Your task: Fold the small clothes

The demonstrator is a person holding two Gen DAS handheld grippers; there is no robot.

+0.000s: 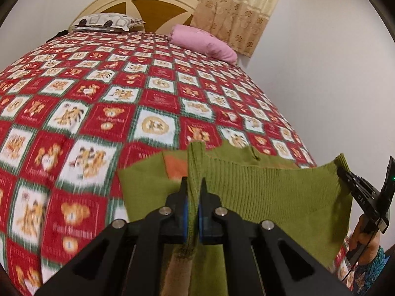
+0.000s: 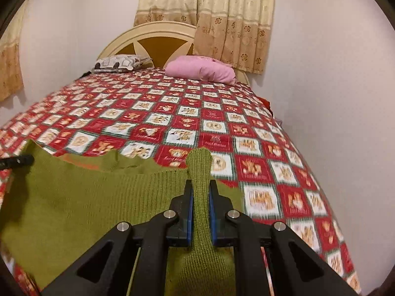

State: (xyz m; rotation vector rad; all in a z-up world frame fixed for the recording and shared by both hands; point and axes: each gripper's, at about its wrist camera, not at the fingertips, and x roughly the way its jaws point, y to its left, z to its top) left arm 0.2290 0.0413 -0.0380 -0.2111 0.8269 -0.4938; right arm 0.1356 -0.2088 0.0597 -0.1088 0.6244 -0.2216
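The black two-finger left gripper (image 1: 193,185), with blue pads (image 1: 184,218), is clamped on a bunched ridge of ribbed olive-green knit garment (image 1: 271,192). The matching black right gripper (image 2: 201,188) pinches another fold of it. In the left wrist view, the person's right hand (image 1: 363,236) grips that tool's handle at the far right edge.

Sweater (image 1: 271,192) at bed's (image 1: 148,93) near end; two pillows (image 1: 205,42) far, apparently against headboard (image 1: 138,2).
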